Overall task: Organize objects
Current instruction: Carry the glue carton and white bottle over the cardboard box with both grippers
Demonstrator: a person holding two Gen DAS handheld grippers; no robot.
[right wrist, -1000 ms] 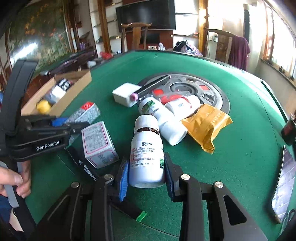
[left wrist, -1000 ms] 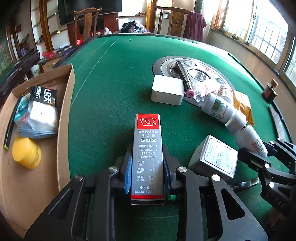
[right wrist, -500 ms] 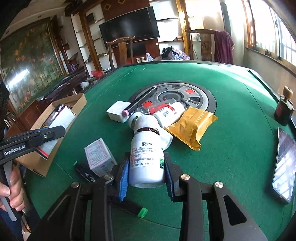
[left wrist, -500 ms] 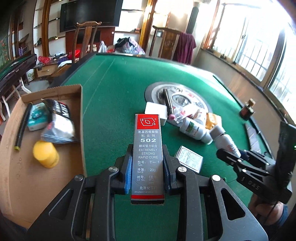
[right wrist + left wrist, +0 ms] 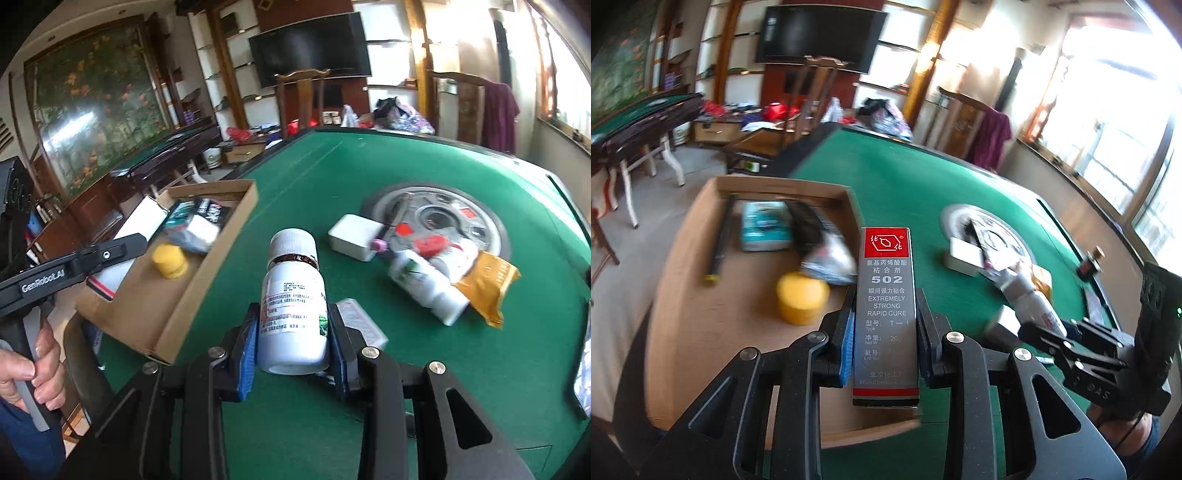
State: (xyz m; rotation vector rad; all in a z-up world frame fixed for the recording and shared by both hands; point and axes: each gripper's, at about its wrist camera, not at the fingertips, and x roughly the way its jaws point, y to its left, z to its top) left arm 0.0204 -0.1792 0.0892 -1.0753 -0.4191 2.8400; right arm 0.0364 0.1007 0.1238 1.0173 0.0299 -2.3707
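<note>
Low in the left frame, the left gripper is clenching the glue box, now hanging over the near edge of the carton instead of over the felt. In the right frame, the right gripper is gripping the bottle, risen off the table. Both are heading for the carton at left, beside the yellow jar.

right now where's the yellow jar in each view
Left wrist: the yellow jar stands left of centre, inside the cardboard box, just left of the held glue carton.
Right wrist: yellow jar at middle left, in the same box.
Shared landmark: the white box on the green table.
</note>
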